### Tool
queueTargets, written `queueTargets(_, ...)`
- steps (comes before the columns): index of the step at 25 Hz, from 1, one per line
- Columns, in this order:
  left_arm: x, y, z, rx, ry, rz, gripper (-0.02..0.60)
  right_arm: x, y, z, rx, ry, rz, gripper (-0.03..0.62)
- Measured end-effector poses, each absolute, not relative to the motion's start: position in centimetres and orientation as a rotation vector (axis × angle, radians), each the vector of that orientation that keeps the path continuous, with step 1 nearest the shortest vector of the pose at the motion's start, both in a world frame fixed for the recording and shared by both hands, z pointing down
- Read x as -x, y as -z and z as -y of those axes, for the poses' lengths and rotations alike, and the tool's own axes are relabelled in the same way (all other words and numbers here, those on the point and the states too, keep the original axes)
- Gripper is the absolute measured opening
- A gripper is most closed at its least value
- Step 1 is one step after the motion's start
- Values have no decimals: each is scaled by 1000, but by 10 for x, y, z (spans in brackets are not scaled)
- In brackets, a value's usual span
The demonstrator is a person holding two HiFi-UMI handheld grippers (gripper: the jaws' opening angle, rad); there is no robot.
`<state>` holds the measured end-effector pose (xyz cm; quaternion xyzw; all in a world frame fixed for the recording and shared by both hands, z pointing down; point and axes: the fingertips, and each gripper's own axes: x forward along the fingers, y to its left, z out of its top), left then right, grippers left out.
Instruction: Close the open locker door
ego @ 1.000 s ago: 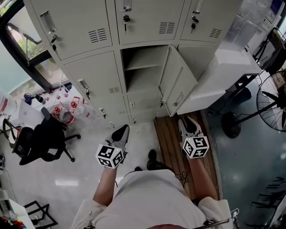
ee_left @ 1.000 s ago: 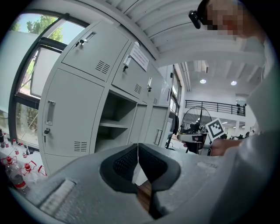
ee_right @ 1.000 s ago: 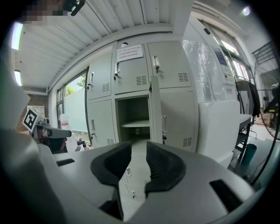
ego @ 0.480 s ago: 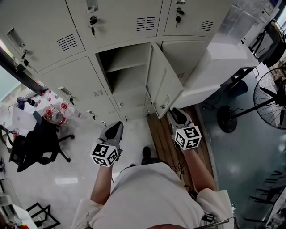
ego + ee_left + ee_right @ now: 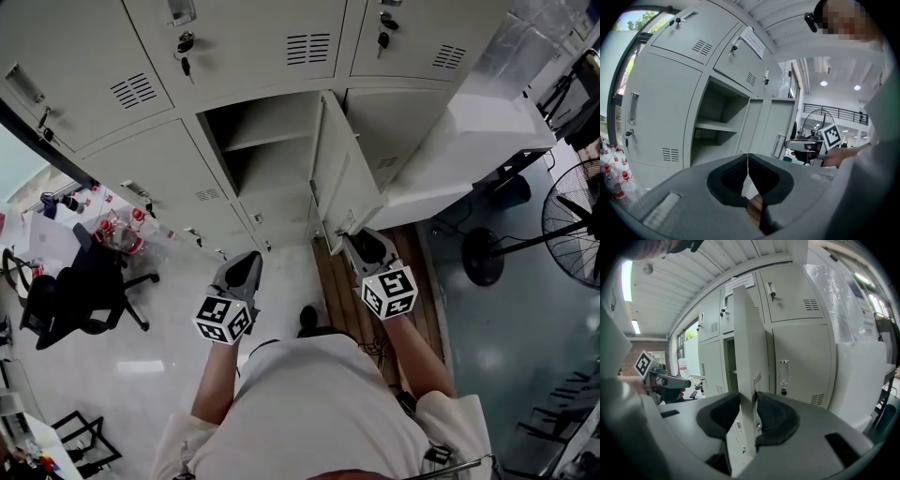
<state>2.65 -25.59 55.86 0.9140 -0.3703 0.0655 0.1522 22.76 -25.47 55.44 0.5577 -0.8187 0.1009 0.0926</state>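
A: Now, head view: the right gripper [image 5: 364, 248] has been brought up to the open locker door [image 5: 342, 178].

B: Left gripper view: the left gripper [image 5: 747, 164] is seen closed, empty. Right gripper view: jaws, just widened, are set astride the door's edge, unclamped; closing can be begun.

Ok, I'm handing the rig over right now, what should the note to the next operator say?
Left gripper: shut, empty, in front of the lockers.
Right gripper: jaws apart, just been opening; the free edge of the locker door stands between them, not clamped.
Door: standing wide open from its compartment.
Done: right gripper at the door edge.
Left: swing the door shut, probably by pushing it with the right gripper.
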Motion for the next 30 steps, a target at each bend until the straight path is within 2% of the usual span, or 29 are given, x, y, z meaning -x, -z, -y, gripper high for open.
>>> queueTargets(30,28,-555,258,-2494,-164,1382,17,-96,-552,288,-1131,-195,2697,123)
